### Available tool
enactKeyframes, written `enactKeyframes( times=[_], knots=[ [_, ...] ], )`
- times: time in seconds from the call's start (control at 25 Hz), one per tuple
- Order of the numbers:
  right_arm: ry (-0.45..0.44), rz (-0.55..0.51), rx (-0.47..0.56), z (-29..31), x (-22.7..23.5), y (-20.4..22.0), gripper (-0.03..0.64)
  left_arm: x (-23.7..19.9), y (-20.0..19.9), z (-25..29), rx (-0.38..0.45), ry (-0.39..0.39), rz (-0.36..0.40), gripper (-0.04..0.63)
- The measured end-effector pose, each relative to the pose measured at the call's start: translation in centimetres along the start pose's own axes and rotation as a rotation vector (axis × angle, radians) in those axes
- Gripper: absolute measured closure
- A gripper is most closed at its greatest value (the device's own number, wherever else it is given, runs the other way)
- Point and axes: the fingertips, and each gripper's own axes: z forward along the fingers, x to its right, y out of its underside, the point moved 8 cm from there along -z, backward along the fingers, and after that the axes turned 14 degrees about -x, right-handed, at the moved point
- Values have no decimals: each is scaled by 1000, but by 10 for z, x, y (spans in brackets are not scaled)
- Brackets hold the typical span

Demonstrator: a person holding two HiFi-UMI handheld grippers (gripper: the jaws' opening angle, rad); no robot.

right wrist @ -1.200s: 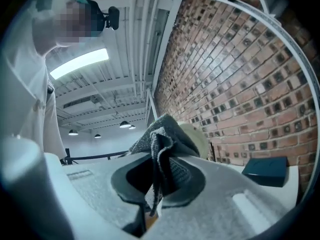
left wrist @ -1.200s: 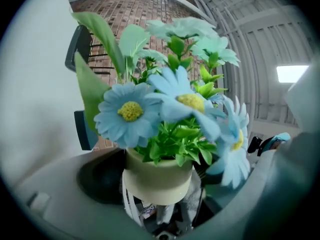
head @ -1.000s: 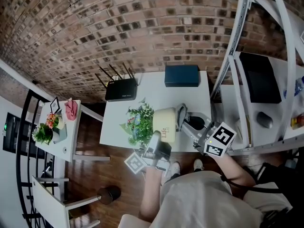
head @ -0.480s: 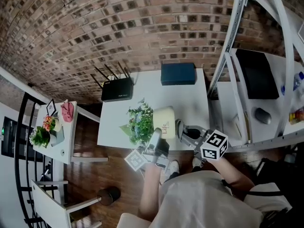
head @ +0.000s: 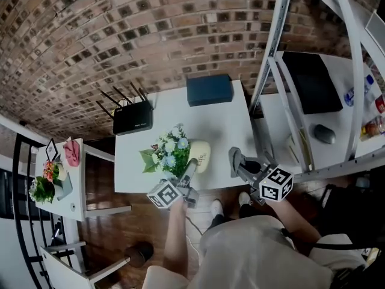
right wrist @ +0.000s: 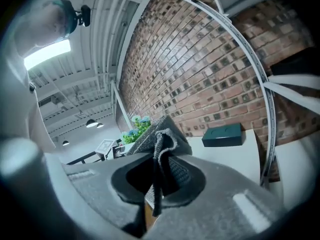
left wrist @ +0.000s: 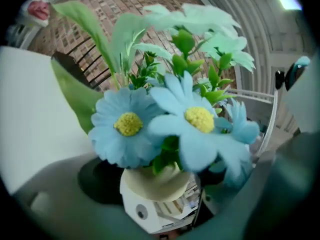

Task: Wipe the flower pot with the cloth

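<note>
The cream flower pot (head: 203, 155), with blue and white flowers (head: 165, 155), is over the front edge of the white table (head: 234, 119). Whether it rests on the table I cannot tell. My left gripper (head: 190, 168) comes at it from the near side and is shut on it. In the left gripper view the pot (left wrist: 156, 184) fills the space between the jaws of that gripper (left wrist: 160, 206), under blue daisies (left wrist: 192, 121). My right gripper (head: 236, 161) is just right of the pot, shut on a bunched grey cloth (right wrist: 160, 151). The cloth (head: 234, 159) hangs clear of the pot.
At the back of the table are a black router (head: 132, 118) and a dark blue box (head: 209, 89). A metal shelf rack (head: 267, 77) stands close on the right. A small side table (head: 78, 188) with another plant is at the left, and a black stool (head: 138, 254) on the wooden floor.
Both grippers have sunk towards the table's front edge, taking the pot and the cloth down. The cloth, which was against the pot, now sits apart from it on the right.
</note>
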Motion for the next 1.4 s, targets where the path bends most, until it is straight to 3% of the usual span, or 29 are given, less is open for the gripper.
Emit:
enactKeyframes(
  times=[0.16,0.36,0.72,0.88,0.96,1.12,1.28,1.4],
  knots=[
    [30,35,-23,-2,-3,18,618,-25,8,18,-135,-83,208,144],
    [83,72,-29,-10,-7,30,618,-48,28,41,-342,-151,415,144],
    [148,149,-28,-21,-5,46,618,-72,79,77,-548,-200,644,144],
    [155,165,-22,-19,-14,50,618,-77,94,79,-531,-205,703,138],
    [156,169,-15,-17,-21,52,618,-80,95,74,-504,-206,685,125],
    [165,190,11,-20,-27,60,618,-81,101,58,-462,-228,617,28],
    [122,182,31,-21,-36,72,618,-67,112,19,-402,-291,589,26],
    [87,124,45,-27,-48,74,618,-42,115,-14,-305,-342,577,26]
  ],
)
